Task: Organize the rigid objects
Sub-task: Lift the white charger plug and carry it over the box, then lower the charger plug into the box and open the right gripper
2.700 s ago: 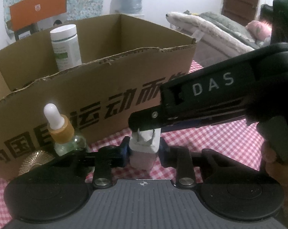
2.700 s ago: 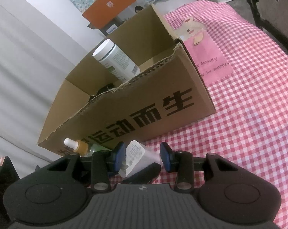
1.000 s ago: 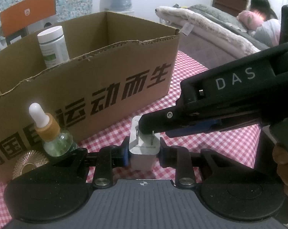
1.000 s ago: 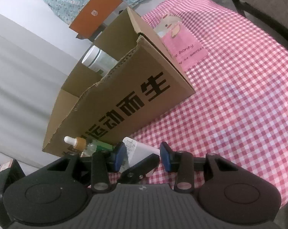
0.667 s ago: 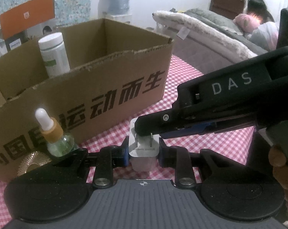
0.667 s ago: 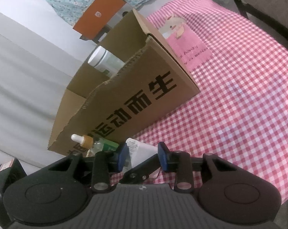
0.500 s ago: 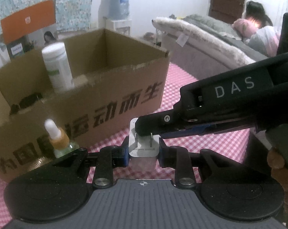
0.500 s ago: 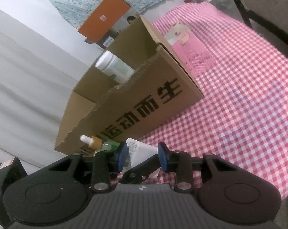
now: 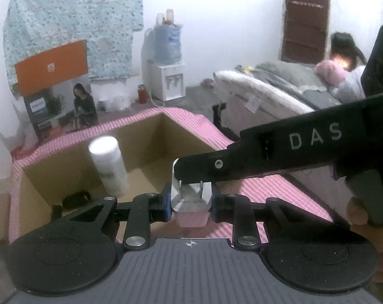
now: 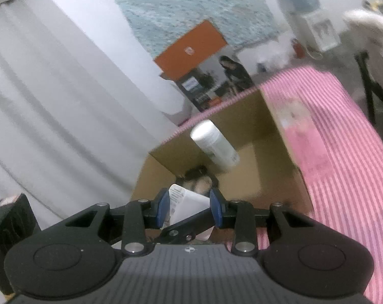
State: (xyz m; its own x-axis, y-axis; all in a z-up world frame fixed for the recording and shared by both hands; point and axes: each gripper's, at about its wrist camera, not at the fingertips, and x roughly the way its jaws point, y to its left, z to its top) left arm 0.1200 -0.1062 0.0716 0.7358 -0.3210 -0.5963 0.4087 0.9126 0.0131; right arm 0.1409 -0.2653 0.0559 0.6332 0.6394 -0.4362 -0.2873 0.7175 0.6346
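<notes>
A white plug adapter [image 9: 191, 197] hangs in the air over the near rim of the open cardboard box [image 9: 64, 162]. My left gripper [image 9: 191, 202] is shut on it, blue pads on both sides. A black finger [image 9: 242, 164] of the right gripper comes in from the right and lies over the adapter's top. In the right wrist view the right gripper [image 10: 189, 209] is shut on the same adapter [image 10: 183, 200], with a left finger [image 10: 188, 224] crossing below it. Inside the box [image 10: 267, 174] stand a white bottle [image 10: 214, 144] and a dark object [image 10: 196, 172].
The box sits on a pink checked cloth [image 9: 280, 190] bearing a pink card [image 10: 305, 139]. Behind it stand an orange-topped carton [image 9: 54, 86] and a water dispenser [image 9: 167, 50]. A bed with a person [image 9: 343, 50] is at the right. A hand [image 9: 363, 217] holds the right gripper.
Both grippers have risen together with the adapter from table level in front of the box to above its rim. The dropper bottle and gold disc have dropped out of view.
</notes>
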